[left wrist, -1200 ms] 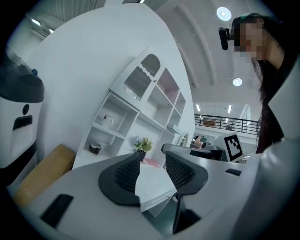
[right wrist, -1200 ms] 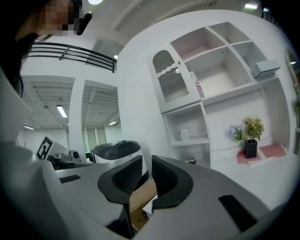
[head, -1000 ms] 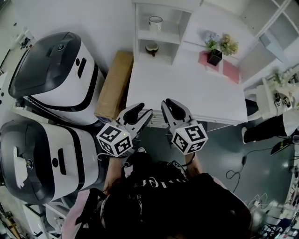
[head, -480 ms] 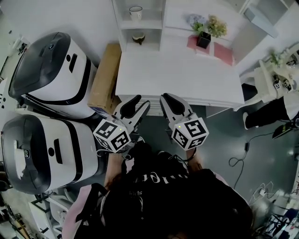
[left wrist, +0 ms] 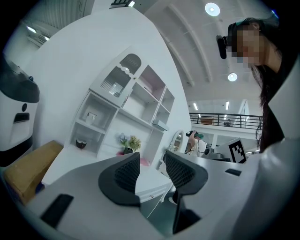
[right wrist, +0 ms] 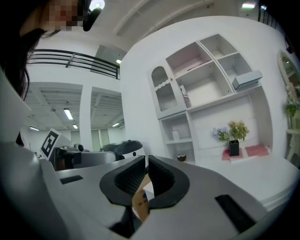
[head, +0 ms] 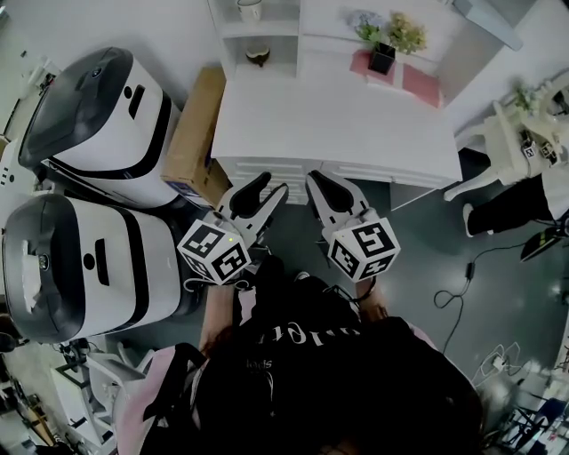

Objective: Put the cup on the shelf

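We find the left hand-held gripper (head: pixel 271 185) wide and empty, the right hand-held gripper (head: pixel 318 180) nearly closed and empty, both short of the front edge of the counter (head: pixel 338 133). The cup (head: pixel 250 9) stands on the shelf (head: pixel 267 34) beyond.

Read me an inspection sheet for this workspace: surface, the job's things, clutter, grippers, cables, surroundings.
Surface: white desk, with the shelf unit at its back left.
Job's things: white cup already stands on the shelf unit's upper level.
Clutter: small dark bowl on the level below; flower pot and pink mats at the desk's back.
Grippers: left hand-held gripper has its jaws apart and empty; right hand-held gripper has its jaws all but closed, nothing between them. Both are short of the desk.
Cables: one cable on the floor at right.
Surroundings: cardboard box beside the desk, two large white-and-grey machines, a person's leg at right.
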`<state>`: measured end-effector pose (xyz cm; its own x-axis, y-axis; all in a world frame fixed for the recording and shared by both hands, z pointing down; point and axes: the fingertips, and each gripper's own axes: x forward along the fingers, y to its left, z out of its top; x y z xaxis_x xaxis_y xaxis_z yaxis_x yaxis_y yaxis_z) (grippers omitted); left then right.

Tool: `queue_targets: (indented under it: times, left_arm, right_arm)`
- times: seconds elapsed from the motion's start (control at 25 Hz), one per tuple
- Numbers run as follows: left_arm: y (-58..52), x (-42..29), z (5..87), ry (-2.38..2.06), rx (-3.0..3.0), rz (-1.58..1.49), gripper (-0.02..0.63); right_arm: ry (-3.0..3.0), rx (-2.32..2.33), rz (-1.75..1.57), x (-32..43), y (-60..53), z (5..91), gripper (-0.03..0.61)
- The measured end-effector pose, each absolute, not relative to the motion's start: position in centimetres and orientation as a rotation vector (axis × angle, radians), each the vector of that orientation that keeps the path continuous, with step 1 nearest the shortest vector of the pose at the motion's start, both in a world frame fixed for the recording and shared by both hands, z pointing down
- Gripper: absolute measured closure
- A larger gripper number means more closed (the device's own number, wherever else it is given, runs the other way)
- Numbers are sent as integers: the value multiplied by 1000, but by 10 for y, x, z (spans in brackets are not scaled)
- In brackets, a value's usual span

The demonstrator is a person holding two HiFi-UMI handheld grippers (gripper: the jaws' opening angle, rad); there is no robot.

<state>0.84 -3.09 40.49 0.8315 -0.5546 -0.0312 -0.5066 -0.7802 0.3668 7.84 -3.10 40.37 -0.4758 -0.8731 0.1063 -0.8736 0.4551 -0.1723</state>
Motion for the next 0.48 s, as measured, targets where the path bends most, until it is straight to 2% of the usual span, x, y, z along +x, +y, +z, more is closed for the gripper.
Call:
queue_targets:
  times: [0.48]
  left_arm:
    - [-3,18,404,-810,2674,-216,430]
  right_arm:
    - [-2681,1576,288,87,-3,405,522]
